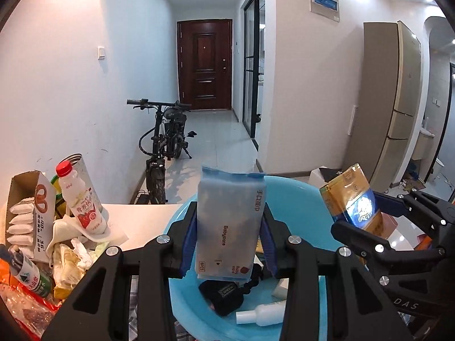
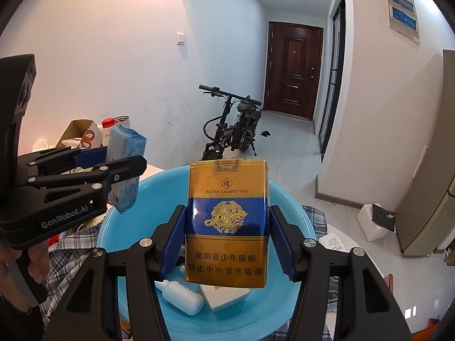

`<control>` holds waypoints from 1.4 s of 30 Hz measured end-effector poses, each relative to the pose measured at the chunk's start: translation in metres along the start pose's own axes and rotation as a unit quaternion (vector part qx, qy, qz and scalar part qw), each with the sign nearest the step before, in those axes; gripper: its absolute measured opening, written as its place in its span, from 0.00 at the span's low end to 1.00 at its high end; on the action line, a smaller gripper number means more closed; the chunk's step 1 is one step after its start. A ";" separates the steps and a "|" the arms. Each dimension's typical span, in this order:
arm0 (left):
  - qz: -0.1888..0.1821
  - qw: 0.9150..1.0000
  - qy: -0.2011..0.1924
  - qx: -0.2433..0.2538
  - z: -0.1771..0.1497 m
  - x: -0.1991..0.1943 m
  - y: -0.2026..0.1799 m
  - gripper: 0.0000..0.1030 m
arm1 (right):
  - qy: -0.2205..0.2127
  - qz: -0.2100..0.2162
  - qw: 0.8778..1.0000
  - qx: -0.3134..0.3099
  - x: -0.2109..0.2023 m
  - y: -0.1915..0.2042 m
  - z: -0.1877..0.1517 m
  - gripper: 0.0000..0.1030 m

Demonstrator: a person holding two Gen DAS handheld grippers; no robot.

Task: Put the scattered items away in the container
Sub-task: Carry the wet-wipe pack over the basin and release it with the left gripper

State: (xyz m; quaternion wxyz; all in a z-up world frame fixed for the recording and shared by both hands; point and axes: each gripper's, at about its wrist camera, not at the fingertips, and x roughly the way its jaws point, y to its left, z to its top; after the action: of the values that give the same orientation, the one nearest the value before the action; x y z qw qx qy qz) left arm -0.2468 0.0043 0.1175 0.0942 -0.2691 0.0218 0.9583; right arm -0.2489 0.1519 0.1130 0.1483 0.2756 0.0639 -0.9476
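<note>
Left tongs (image 1: 229, 244) pinching a pack of wet wipes (image 1: 229, 227) upright over the blue basin (image 1: 298, 190); right tongs (image 2: 226, 241) pinching a pack of cigarettes (image 2: 227, 224) above the same basin, blue pads flat on both narrow sides. Both packs hanging above the bowl — nothing released yet.

Already inside: white bottle (image 2: 182, 295) at 6 o'clock of the bowl, white box (image 2: 227, 298) just beside it, black pouch (image 1: 221, 295) nearer the left.

Risks, as judged:
- Two tools close together over one bowl — possible knock between the arms on release, tilting either pack outward.
- Wipes pack soft and slick; could slump or slide from the pads early and catch the rim.
- Cigarette pack dropping on the bottle, bouncing toward the rim at 12 o'clock.
- Clutter at 9 o'clock on the surface — milk bottle (image 1: 81, 199) leaning, easily toppled by a sweep of the left arm.
</note>
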 end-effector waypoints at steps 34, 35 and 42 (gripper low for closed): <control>0.010 1.000 0.008 0.008 -0.001 0.003 0.002 0.37 | -0.022 -0.011 1.000 0.006 -0.016 -0.004 0.003 0.58; 0.009 1.000 0.007 0.008 -0.001 0.003 0.002 0.37 | -0.022 -0.011 1.000 0.006 -0.017 -0.004 0.003 0.58; 0.008 1.000 0.004 0.011 0.000 0.000 0.001 0.37 | -0.026 -0.014 1.000 0.003 -0.020 -0.006 0.006 0.58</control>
State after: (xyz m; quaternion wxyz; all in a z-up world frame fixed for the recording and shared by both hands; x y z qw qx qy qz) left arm -0.2471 0.0036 0.1172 0.0889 -0.2714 0.0348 0.9577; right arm -0.2373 0.1615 0.1291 0.1362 0.2505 0.0609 -0.9565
